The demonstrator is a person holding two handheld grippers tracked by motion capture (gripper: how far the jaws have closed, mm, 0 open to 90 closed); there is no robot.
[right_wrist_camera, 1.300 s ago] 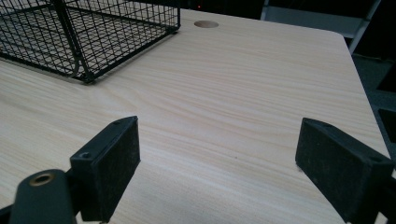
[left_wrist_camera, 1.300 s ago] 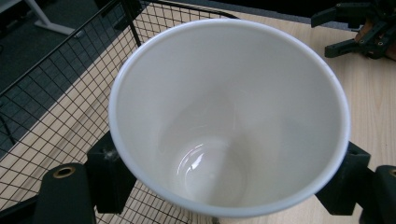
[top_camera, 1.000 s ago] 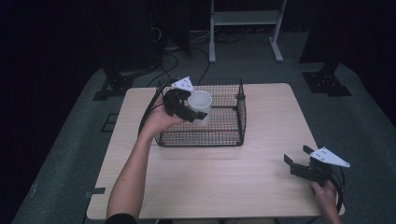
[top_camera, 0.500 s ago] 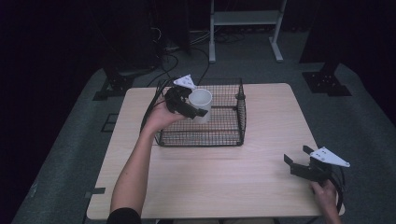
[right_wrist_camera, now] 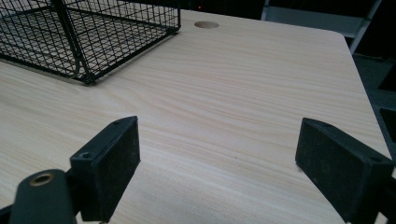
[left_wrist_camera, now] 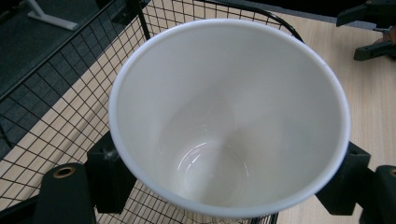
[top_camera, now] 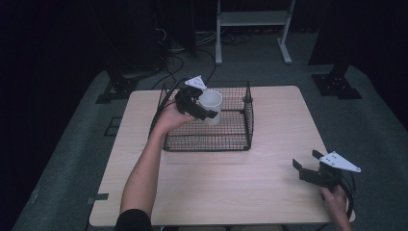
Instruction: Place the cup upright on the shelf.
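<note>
The white cup (top_camera: 210, 107) is held up over the wire basket (top_camera: 231, 139), near the basket's back left corner. It is upright and empty inside. The left gripper (top_camera: 202, 109) has its jaws squeezed on the cup's sides, one on each side.

It looks like the cup is being put into the basket. The next move would be to bring it straight down to the basket floor, then let go. The cup is close to the left wall, so it should go down carefully and not bump the wires.

The basket has lots of free room to the right of the cup. The right gripper (top_camera: 308, 171) waits far away, low by the near right corner of the table (top_camera: 269, 192). Its jaws are wide apart and hold nothing. The wood around it is bare.
</note>
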